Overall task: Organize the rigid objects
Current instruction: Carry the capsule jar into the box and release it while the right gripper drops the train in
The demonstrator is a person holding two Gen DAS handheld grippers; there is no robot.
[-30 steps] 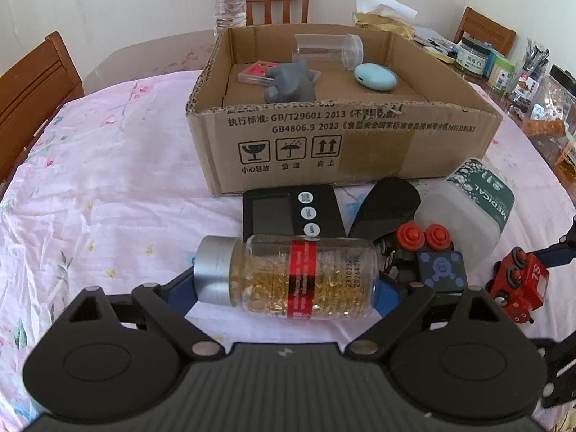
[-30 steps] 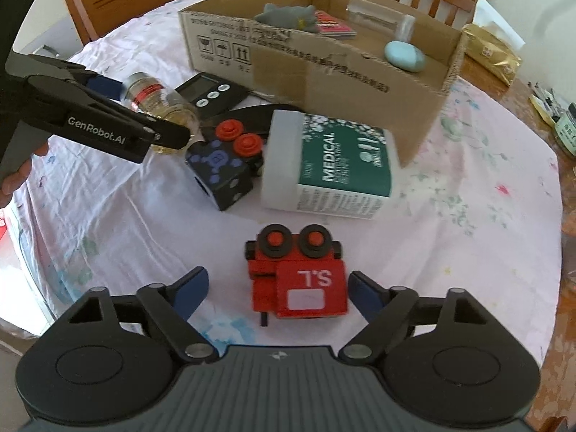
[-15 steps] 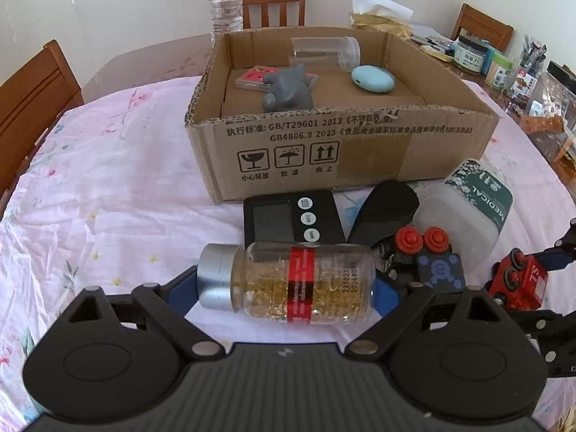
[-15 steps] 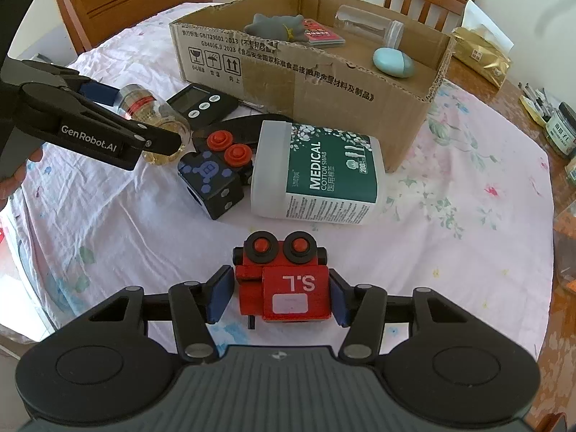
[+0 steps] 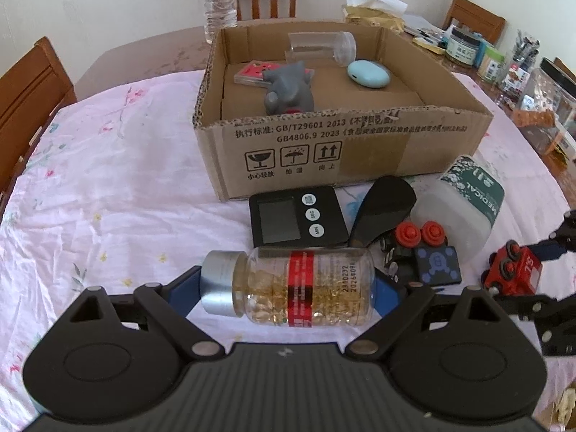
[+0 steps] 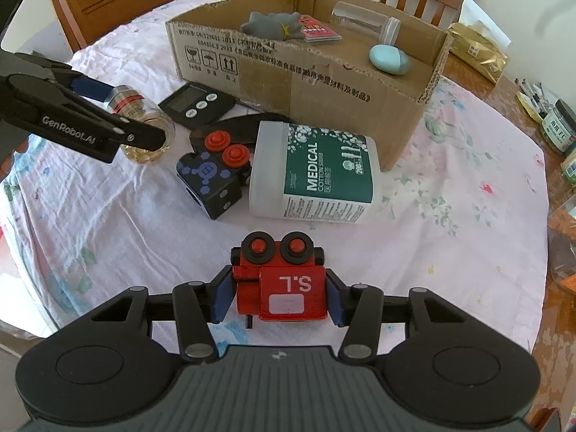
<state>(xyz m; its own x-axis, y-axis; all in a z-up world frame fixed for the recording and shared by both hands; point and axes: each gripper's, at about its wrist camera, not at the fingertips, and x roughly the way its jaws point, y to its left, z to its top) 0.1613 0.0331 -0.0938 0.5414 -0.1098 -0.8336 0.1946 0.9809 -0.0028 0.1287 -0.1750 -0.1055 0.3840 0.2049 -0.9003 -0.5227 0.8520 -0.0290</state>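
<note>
My left gripper (image 5: pixel 288 288) is shut end to end on a clear capsule bottle (image 5: pixel 302 286) with a silver cap and red label, held just above the pink cloth. In the right wrist view that bottle (image 6: pixel 126 102) hangs at the left. My right gripper (image 6: pixel 279 297) is shut on a red toy truck (image 6: pixel 284 280), its blue pads pressing both sides. The open cardboard box (image 5: pixel 345 144) stands behind, holding a grey toy (image 5: pixel 288 88), a red card box (image 5: pixel 252 73), a clear jar (image 5: pixel 320 46) and a blue oval case (image 5: pixel 369 73).
In front of the box lie a black timer (image 5: pixel 295 216), a black scoop-shaped piece (image 5: pixel 381 208), a black toy block with red knobs (image 6: pixel 212 169) and a white cotton swab tub (image 6: pixel 316 176). Jars (image 5: pixel 464 45) crowd the right edge. Wooden chairs (image 5: pixel 25 97) ring the table.
The right gripper's jaws closed from wide open onto the red toy truck. The left gripper kept hold of the capsule bottle and barely moved.
</note>
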